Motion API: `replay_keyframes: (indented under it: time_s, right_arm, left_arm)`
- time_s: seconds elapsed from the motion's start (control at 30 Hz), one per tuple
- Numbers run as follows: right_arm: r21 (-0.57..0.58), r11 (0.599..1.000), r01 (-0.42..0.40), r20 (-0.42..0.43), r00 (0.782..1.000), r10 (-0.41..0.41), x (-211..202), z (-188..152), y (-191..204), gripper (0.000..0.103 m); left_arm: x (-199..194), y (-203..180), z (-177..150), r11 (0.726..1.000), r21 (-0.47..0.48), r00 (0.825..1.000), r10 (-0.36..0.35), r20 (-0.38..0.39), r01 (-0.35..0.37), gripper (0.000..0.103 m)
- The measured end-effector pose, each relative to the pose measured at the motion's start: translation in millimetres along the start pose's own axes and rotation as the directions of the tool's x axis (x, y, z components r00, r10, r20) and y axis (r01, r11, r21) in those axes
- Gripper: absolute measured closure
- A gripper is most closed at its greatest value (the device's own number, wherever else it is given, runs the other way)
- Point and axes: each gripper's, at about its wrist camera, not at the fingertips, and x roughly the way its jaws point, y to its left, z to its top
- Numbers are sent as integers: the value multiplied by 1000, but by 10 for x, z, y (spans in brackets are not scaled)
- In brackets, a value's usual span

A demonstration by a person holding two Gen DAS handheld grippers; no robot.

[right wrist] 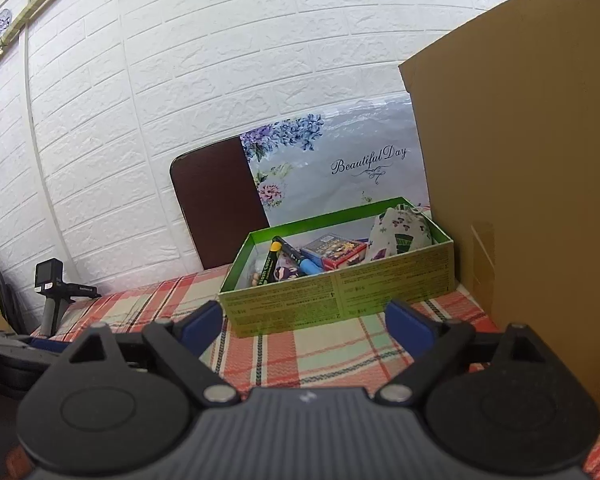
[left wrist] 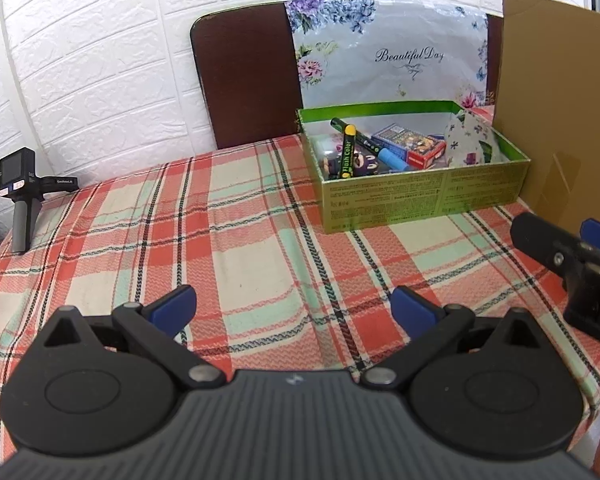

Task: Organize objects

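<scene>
Left hand-held gripper (left wrist: 294, 306): jaws wide apart, nothing btwn them, hovering over bare plaid cloth of the worktop (left wrist: 240, 248). Right hand-held gripper (right wrist: 304, 322): likewise spread, empty, aimed at the green box (right wrist: 340, 292); no earlier view to compare. Green box stood at far right of worktop, just beside a tall cardboard sheet (right wrist: 520, 200), w/ a floral "Beautiful Day" bag (left wrist: 384, 52) and a dark chair back (left wrist: 244, 80) behind it. Contents, all inside the box: black marker w/ yellow cap (left wrist: 348, 148), 2nd dark marker w/ blue cap (left wrist: 392, 160), small printed card pack w/ red edge (left wrist: 410, 144), patterned cloth pouch (left wrist: 472, 140) at right end, a small figure-like item at left end (detail unclear). No loose items seen on the cloth, so sorting looked about done, judging by layout only. Handling est.: markers light, stiff, round and smooth, so prone to roll or slip; best pinched mid-barrel across the width. Card pack light, rigid; take by its long flat sides. Pouch soft, will deform; take by gathered neck. Box thin card, light; walls would flex, so grip a wall near a corner. Off-task: small camera on a grip stand (left wrist: 18, 184) at far left edge.
</scene>
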Motion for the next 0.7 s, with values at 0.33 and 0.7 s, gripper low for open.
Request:
replay_keyframes:
  time_s: [0.33,0.7]
  right_arm:
    - [11,1000,1,-40,999,-1,145,-62,21,6]
    - [21,1000,-1,-65,998,2,269,-108,17,2]
  left_arm:
    - [111,62,-22,999,-22,999,23,-49,-24,0]
    - [262,58,-58,999,-11,994,47,-95,-48,0]
